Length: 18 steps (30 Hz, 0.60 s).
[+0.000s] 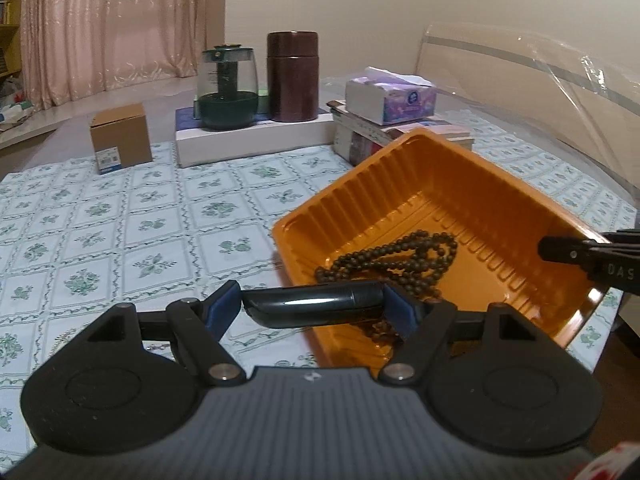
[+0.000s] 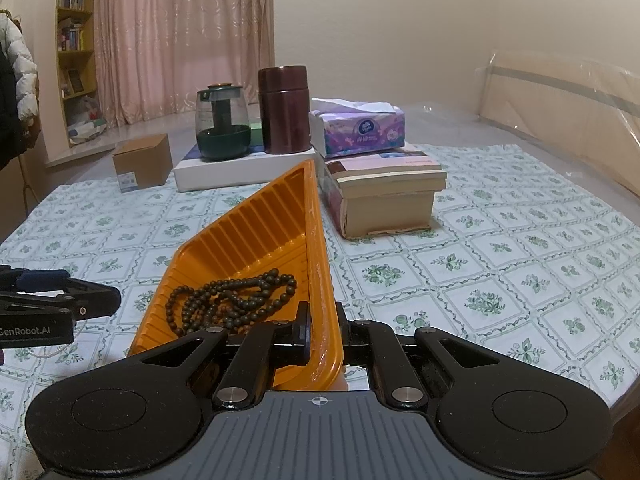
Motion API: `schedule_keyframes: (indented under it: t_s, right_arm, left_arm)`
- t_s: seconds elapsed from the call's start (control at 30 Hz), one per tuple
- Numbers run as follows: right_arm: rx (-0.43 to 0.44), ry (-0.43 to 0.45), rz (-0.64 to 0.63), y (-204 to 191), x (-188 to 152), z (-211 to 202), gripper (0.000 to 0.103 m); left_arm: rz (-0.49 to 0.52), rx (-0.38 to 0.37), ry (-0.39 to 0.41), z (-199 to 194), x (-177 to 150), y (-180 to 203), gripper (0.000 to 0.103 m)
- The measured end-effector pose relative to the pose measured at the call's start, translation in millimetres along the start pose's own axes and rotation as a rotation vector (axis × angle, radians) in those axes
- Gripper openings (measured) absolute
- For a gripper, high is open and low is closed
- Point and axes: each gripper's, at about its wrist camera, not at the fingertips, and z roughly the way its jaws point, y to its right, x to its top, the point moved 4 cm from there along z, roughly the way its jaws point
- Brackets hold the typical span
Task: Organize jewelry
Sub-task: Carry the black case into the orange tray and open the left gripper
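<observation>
Left hand-held gripper (image 1: 314, 306) pinches a glossy black bangle (image 1: 312, 305) between its blue pads, holding it crosswise just above the near-left rim of the orange plastic tray (image 1: 472, 184). Right hand-held gripper (image 2: 322, 330) is closed on the tray's near edge, one finger inside the wall and one outside, and the tray looks tipped up on that side so that it rests near the front right corner of the worktop (image 1: 120, 232).

As for progress, a long strand of dark wooden beads (image 2: 236, 300) already lies coiled in loose loops on the tray floor, close to the near wall. The bangle appears to be the next piece to go in; it has not yet been released and hangs partly over the tray and partly over the cloth. A thin pale chain may lie on the cloth near the left gripper in the right wrist view, though it is too faint to be sure, so whether more jewelry is left cannot be told.

The tray is thin moulded plastic, shiny, rectangular with rounded corners, its walls ribbed in close vertical flutes and its floor marked with shallow ridges. The beads are small, round and matte brown-black. The bangle is smooth, curved and polished, catching a bright streak of light. The worktop wears a white cloth printed with green floral squares.
</observation>
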Motion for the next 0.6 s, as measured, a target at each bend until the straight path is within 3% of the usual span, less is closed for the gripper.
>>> schedule_keyframes:
  t_s: [0.37,0.6]
  right_arm:
    - [-0.001,-0.001,0.001,0,-1,1,0.009]
    - [-0.002,-0.002,0.002,2,-1,1,0.008]
  left_arm:
    - [0.010,-0.054,-0.007,8,0,13,0.075]
    - [0.006,-0.142,-0.011,16,-2,23,0.075]
